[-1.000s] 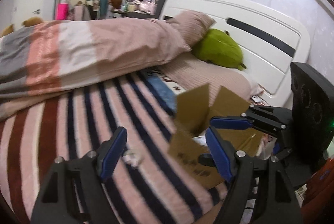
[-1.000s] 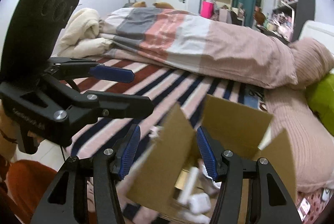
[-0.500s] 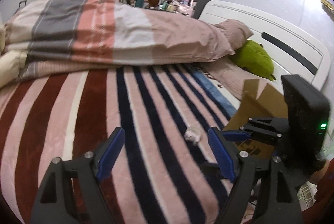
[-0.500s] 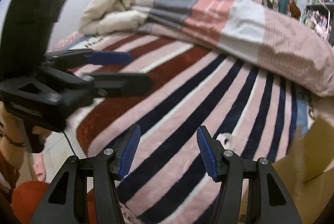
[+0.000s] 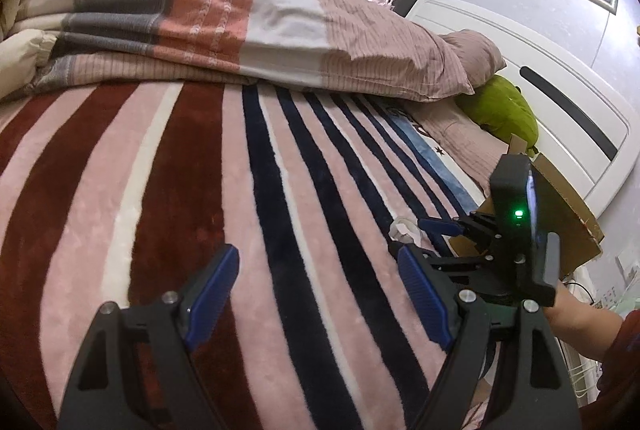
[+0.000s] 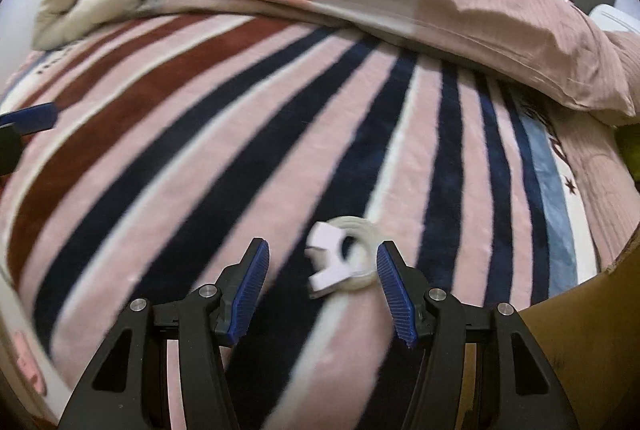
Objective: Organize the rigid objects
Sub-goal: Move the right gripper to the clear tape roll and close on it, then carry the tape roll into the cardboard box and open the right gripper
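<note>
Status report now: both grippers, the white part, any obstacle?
Right gripper open, white ring part lying between its fingers on striped blanket. Left gripper open, empty. Nothing blocking.

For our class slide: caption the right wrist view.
Open right gripper approaches a white plastic ring piece lying on the striped blanket.

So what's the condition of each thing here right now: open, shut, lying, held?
Right gripper: jaws open, empty, either side of the white plastic part.
Left gripper: jaws open, empty, above the blanket.
White plastic part: lying loose on the striped blanket, not gripped.
Cardboard box: flaps open, at the bed's edge.
Duvet: bunched up behind the blanket.
</note>
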`<state>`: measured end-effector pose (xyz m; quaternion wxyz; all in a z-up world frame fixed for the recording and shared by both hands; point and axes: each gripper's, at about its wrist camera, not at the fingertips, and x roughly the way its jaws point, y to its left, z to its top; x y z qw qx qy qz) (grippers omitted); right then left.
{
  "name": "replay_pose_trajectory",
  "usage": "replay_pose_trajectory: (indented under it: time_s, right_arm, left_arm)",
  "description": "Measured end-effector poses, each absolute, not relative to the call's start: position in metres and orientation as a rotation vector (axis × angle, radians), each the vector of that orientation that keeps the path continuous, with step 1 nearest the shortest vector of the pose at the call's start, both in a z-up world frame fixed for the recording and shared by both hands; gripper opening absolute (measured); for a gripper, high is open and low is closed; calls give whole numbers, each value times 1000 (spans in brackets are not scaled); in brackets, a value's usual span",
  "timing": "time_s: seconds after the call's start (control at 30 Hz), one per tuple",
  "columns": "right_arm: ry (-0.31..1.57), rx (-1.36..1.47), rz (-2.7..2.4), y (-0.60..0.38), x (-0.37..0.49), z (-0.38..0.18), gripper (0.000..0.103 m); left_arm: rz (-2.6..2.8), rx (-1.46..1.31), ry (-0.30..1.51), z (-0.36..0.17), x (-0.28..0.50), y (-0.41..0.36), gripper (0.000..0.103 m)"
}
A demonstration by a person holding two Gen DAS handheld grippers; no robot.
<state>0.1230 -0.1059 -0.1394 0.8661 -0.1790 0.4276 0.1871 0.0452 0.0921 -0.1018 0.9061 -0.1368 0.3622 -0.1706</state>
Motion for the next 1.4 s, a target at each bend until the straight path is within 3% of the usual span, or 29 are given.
replay_pose_trajectory:
  time_s: [0.4,0.47,0.53,0.6,0.63,0.8,0.83,0.87,0.93,1.2,1.37,1.4]
  right_arm:
    - [926,-335,351,-119,129,-144,52]
    - [937,-309,378,-120,130,-146,38]
    - [915,-311,405,-118,126,-144,34]
    - [884,-331,449,-112,117,-138,2]
    - [879,-326,489,-109,110,-133,0]
    - [794,-376,560,-96,79,-103,0]
    - [792,-392,555,-95,77,-101,13]
    - [810,-394,545,-95,80,-102,40]
    - [829,-364,529,-100,89,-108,59]
    - [864,-292,523,-108,137,-146,59]
    - [847,-266,562,-106,139,-145,31]
    - [840,-275,568,-105,136,-144,21]
  left_arm:
    - [-348,-247,737,-88,36,80,79]
    - [-350,-244,736,-86,35,78,79]
    - [-361,-247,738,-82,34,75,79]
    - [-382,-256,741,-76,32,71,79]
    - [-390,-253,738,-73,30,68,79]
    - [-394,-208,712,-49,20,50,79]
    - [-396,-206,707,-46,19,49,79]
    - [-394,-202,704,-44,18,48,79]
    - [-382,-192,698,-43,18,47,79]
    - [-365,-211,754,-70,37,56,79]
    - [-384,-243,777,-81,46,54,79]
    - [-386,-240,776,-80,45,52,79]
